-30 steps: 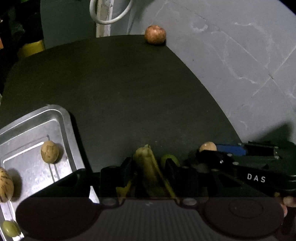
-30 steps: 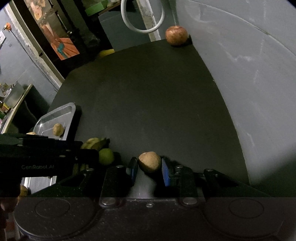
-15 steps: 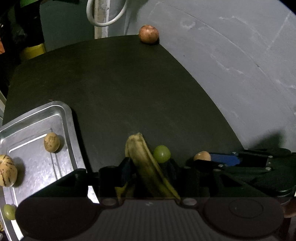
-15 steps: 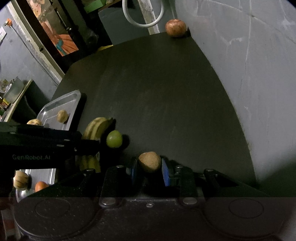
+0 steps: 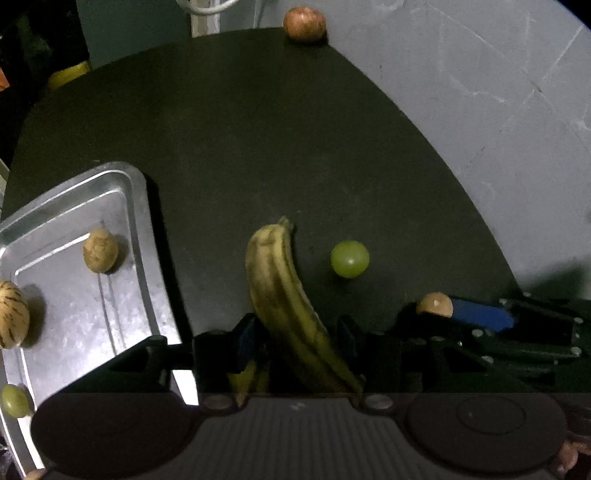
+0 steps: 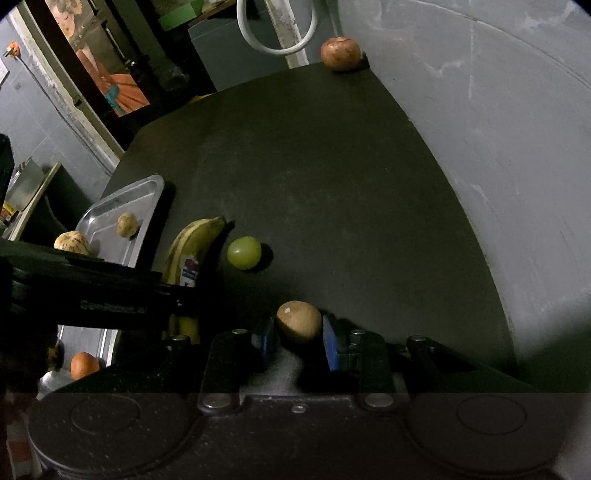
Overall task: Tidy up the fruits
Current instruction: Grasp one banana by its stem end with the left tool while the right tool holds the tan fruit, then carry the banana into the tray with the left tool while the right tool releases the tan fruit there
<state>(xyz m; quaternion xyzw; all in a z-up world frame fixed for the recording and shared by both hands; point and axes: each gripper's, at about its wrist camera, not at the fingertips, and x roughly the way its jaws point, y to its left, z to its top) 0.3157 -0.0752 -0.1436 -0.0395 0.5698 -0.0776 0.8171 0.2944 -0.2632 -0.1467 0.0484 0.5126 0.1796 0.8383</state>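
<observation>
Ideally, while the opening left claw (image 5: pixel 295 343) straddles the bananas (image 5: pixel 284 295) without pinching them, the brown fruit (image 6: pixel 299 322) clamped in the right claw (image 6: pixel 299 341) is carried leftward to the tray (image 6: pixel 147 188).

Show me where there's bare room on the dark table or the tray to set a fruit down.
Widest free patch: the dark round table between the reddish apple at the far edge and the green grape. The silver metal tray has bare floor right of its small tan fruit. Crowded: the near edge, around the yellow banana bunch and both grippers.
</observation>
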